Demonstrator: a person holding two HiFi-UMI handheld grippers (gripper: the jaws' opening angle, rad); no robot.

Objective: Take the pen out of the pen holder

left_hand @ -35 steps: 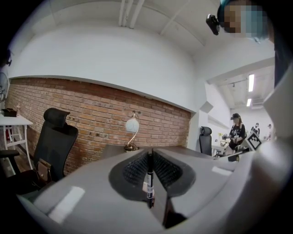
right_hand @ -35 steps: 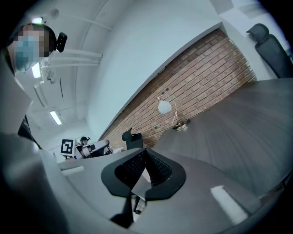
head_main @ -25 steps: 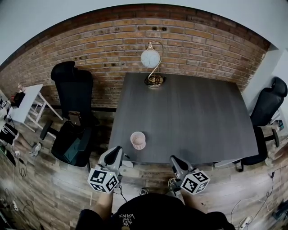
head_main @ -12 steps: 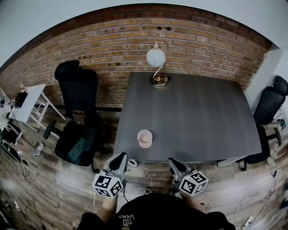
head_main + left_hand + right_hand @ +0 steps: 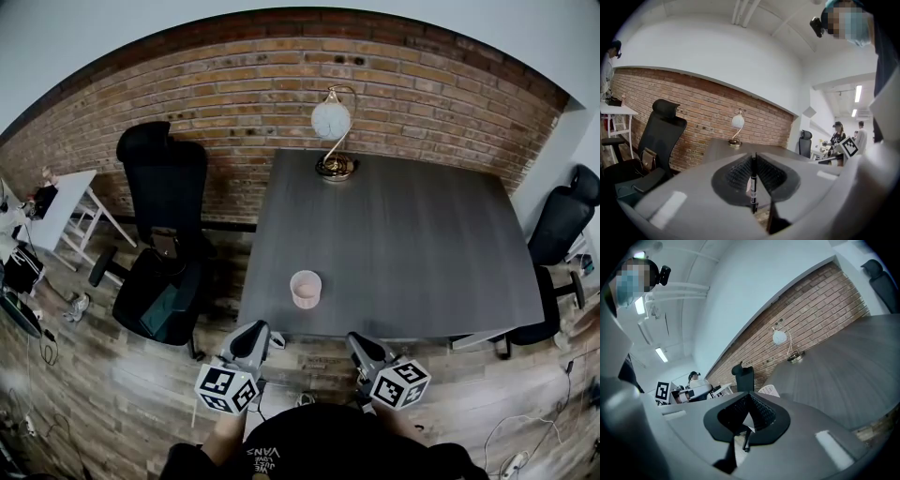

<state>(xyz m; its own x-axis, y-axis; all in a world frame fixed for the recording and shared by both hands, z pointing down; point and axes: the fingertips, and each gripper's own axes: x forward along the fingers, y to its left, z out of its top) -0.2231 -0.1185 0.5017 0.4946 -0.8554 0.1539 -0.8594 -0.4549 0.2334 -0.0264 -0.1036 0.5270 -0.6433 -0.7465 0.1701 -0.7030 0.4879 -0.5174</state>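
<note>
The pink pen holder (image 5: 306, 289) stands near the front edge of the dark grey table (image 5: 403, 234). My left gripper (image 5: 251, 339) hangs just below and left of it, off the table's edge. In the left gripper view the jaws (image 5: 754, 161) are shut on a black pen (image 5: 753, 185), which stands upright between the pads. My right gripper (image 5: 361, 349) is level with it on the right, below the table edge. Its pads (image 5: 749, 397) meet at the tips. A thin dark shape shows low between them; I cannot tell what it is. The pale mesh holder (image 5: 769, 390) shows just beyond.
A globe lamp (image 5: 332, 131) stands at the table's far edge by the brick wall. A black office chair (image 5: 164, 234) is left of the table, another (image 5: 562, 220) at the right. A white side table (image 5: 52, 211) is far left. People stand in the background of both gripper views.
Both grippers have drawn back a little from the table's front edge toward the person. The pen stays clamped in the left jaws.
</note>
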